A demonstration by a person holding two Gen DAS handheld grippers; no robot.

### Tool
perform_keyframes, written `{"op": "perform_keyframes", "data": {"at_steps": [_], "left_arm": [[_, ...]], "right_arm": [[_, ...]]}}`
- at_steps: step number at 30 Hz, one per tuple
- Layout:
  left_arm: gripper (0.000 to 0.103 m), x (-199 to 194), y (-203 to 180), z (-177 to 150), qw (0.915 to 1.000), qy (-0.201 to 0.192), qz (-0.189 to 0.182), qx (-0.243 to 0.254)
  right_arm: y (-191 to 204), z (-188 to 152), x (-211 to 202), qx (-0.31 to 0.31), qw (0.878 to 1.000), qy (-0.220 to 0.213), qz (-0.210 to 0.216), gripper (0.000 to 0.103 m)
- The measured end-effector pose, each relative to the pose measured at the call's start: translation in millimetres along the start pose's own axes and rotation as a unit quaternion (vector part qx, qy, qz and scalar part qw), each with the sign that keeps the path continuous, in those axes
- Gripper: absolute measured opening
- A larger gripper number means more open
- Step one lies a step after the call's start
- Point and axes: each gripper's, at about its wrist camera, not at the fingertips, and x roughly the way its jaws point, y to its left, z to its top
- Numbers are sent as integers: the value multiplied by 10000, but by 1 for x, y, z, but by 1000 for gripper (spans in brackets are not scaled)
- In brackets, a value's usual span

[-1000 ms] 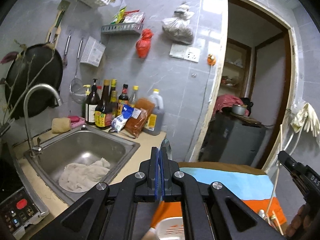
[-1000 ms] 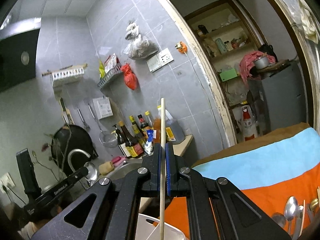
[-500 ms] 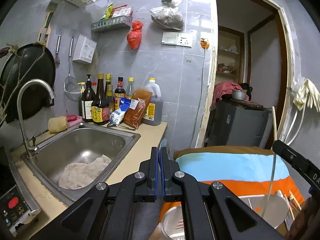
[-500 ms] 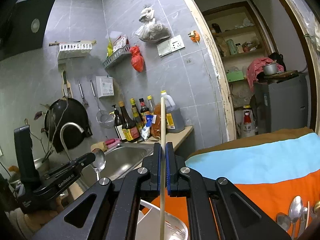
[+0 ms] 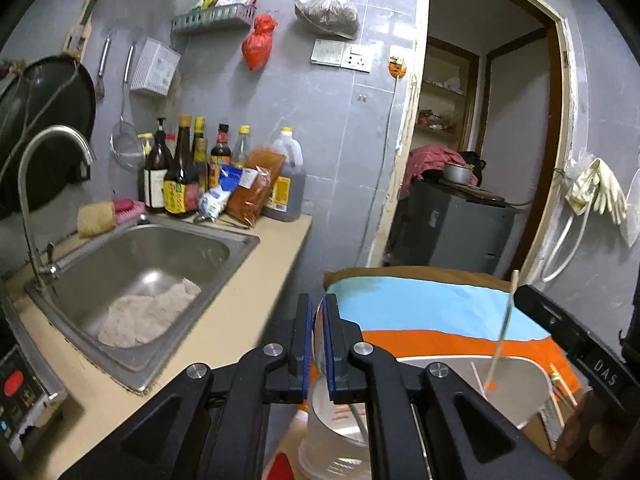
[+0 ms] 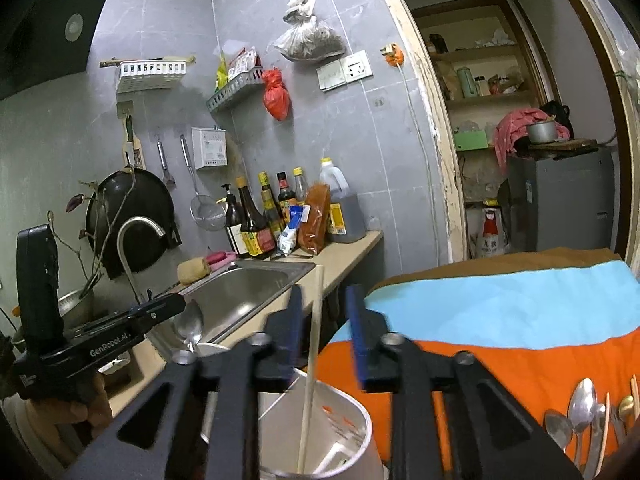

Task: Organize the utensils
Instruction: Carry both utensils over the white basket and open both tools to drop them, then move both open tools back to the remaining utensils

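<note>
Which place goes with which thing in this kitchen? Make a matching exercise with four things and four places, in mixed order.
Things
1. thin wooden chopstick
2. pale crumpled dishcloth
3. red plastic bag
4. loose metal spoons

Places
A. lying in the steel sink
B. lying on the orange and blue striped cloth
C. standing in the white plastic holder
D. hanging on the grey tiled wall

Pairs: 1-C, 2-A, 3-D, 4-B
</note>
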Motion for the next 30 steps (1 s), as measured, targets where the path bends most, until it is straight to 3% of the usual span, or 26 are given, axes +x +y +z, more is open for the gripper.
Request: {"op": "perform_keyframes", "data": {"at_steps": [2,4,8,16,22,30], "left_arm": [[21,-1,1,0,9999,65,-120,-93],[41,-5,2,1,9994,51,-222,-246],[48,-12,-2,8,9984,10,-366,-432],[79,-29,-34,25,9963,-246,-674,-466],[101,-41,-76,32,9954,-534,-739,-287],[102,-48,-138,27,9949,-634,-781,84]], "right_arm": [[-2,-1,-3,44,10000,20,-6,28],[-4,0,-6,80,10000,39,-24,29],[-8,5,-15,160,9998,-10,-103,43],[-28,30,-53,294,9978,-347,-486,70],[-51,47,-94,240,9935,-712,-855,96],[-89,64,-147,131,9858,-993,-1347,101]]}}
